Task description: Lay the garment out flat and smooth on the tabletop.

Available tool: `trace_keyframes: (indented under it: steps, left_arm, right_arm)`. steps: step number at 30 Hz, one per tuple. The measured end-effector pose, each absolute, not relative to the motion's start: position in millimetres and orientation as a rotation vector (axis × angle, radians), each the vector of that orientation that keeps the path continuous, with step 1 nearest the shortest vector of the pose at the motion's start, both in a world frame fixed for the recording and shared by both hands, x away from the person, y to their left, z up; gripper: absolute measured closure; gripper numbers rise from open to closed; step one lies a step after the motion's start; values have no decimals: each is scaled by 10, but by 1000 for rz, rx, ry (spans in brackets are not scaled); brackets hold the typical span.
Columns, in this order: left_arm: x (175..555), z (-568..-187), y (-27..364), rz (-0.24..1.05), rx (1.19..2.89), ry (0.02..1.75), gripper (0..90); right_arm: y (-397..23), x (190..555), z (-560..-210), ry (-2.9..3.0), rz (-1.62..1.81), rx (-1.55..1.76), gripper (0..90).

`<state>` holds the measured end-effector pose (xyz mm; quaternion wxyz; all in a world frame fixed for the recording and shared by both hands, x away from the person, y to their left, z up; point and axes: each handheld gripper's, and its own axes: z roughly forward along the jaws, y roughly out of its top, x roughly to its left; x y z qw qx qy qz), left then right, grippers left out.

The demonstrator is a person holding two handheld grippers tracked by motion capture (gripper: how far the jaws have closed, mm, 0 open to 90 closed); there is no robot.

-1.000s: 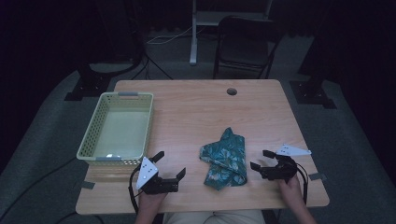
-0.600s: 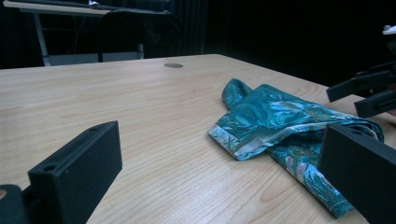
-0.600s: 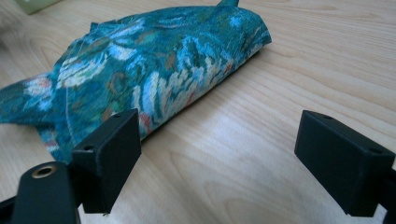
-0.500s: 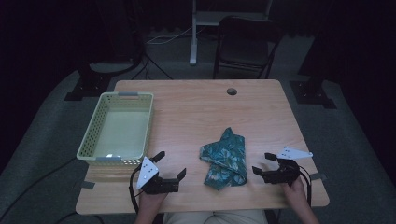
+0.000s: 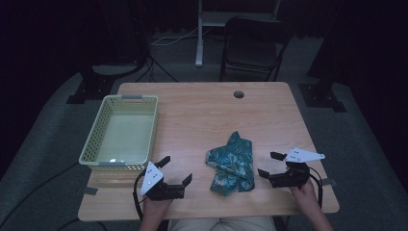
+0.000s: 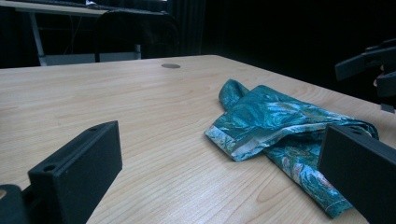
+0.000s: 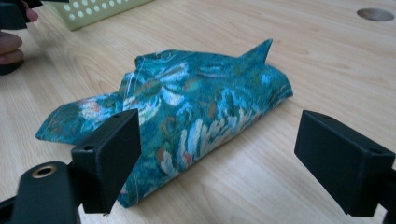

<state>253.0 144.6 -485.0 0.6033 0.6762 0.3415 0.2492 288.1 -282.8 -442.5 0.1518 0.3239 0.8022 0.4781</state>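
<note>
I see the counter (image 5: 202,110) with a pale basket (image 5: 120,132) at its left. The folded teal cloth (image 5: 232,162) lies near the front edge, between my left hand-held gripper (image 5: 175,171) and right hand-held gripper (image 5: 269,164), both spread wide, touching nothing.

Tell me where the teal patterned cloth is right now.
In the high view the teal patterned cloth lies crumpled on the table, near its front edge, between the left gripper and the right gripper, right of the basket.

Teal cloth (image 5: 232,162) (pale leafy print), pale green basket (image 5: 91,144), light wood table (image 5: 202,110).
</note>
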Motion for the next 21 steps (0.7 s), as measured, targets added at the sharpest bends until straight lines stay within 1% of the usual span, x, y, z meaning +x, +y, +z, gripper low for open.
trace_keyframes:
  steps: [7, 13, 17, 21]
  left_arm:
    - [2533, -4849, 1450, 571, 1569, 788, 6]
    - [2537, -4850, 1453, 566, 1568, 788, 5]
    - [2539, -4850, 1456, 564, 1568, 789, 5]
    - [2541, -4849, 1455, 559, 1570, 789, 6]
  right_arm:
    - [-2776, 2917, -4270, 2286, 1403, 902, 137]
    - [-2748, 2999, -4113, 2257, 1534, 911, 129]
    - [-2674, 3069, -4053, 2284, 1582, 867, 129]
    - [-2514, 3146, -4013, 2347, 1553, 818, 130]
